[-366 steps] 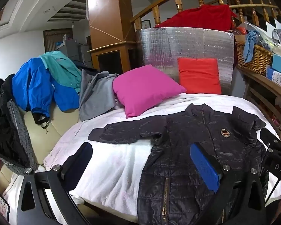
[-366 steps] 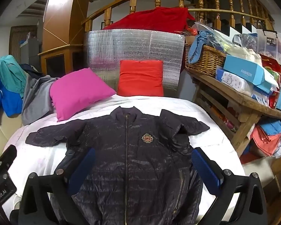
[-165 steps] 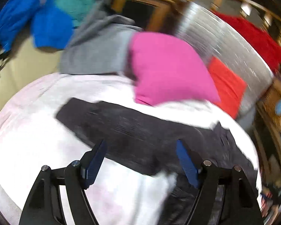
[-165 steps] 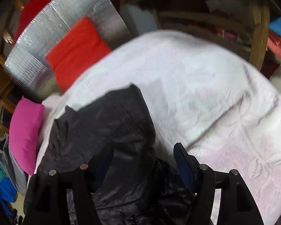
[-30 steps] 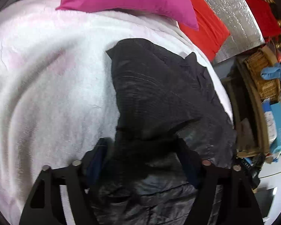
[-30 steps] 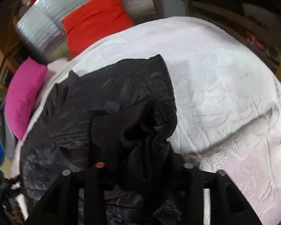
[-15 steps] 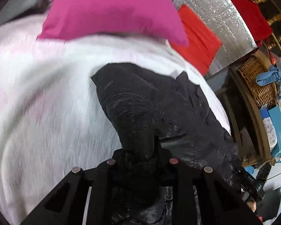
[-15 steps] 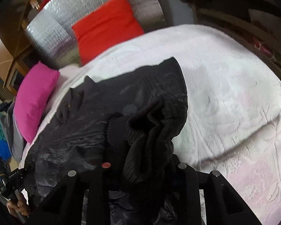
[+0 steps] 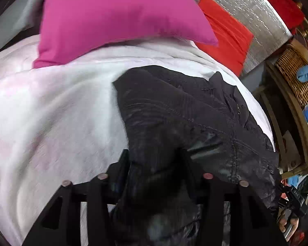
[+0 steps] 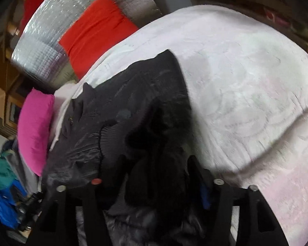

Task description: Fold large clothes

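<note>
A black quilted jacket (image 9: 174,112) lies on the white blanket (image 9: 51,112) with its sleeves folded in over the body. In the left wrist view, the left sleeve runs down between my left gripper's (image 9: 154,160) fingers. Its jaws are opening with the dark fabric still lying between them. In the right wrist view the jacket (image 10: 133,102) shows its ribbed cuff bunched between my right gripper's (image 10: 157,164) fingers. Those jaws are opening too, and the blue pad (image 10: 204,194) on the right finger stands bare of cloth.
A pink pillow (image 9: 113,16) and a red pillow (image 9: 225,30) lean at the head of the bed against a silver foil mat (image 9: 246,6). A wicker basket (image 9: 295,71) sits on a wooden shelf to the right. A hand holds the other gripper (image 9: 295,196) at the bed's right edge.
Both grippers closed on the sleeve fabric, then spread their jaws apart again. The left view has shifted toward the pillows, and the sleeves now lie further in over the jacket.
</note>
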Demonstrator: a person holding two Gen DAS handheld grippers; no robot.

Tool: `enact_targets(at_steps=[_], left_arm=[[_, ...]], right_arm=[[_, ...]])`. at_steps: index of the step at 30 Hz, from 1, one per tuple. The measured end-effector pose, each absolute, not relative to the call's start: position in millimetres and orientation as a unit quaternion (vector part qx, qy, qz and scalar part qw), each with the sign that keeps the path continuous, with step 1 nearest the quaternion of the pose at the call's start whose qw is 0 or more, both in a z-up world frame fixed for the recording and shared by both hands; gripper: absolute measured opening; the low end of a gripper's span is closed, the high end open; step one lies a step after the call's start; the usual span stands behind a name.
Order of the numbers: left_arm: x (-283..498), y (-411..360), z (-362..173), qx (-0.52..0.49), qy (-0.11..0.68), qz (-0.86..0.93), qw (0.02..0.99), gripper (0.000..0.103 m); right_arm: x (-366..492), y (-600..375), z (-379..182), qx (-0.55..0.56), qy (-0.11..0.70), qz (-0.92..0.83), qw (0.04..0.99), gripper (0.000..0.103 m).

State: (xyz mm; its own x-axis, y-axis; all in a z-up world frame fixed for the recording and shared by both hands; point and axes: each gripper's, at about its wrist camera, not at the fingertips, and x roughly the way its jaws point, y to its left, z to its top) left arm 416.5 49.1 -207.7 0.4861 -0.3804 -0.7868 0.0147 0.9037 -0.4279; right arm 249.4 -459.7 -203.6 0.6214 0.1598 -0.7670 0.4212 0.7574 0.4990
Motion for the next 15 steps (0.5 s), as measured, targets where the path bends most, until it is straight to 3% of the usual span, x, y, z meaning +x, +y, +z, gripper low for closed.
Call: enact_targets(at_steps=[7,15], left_arm=[[354,71,-178,-0.155,0.471,-0.124,0.859,0.067],[242,118,-184,-0.161,0.469,-0.121,0.86,0.068]], right_arm=[[194,-480,-178,0.328,0.419,-0.068,0.844,0.067],[113,-477,-182,0.343,0.431,-0.049,0.833,0.067]])
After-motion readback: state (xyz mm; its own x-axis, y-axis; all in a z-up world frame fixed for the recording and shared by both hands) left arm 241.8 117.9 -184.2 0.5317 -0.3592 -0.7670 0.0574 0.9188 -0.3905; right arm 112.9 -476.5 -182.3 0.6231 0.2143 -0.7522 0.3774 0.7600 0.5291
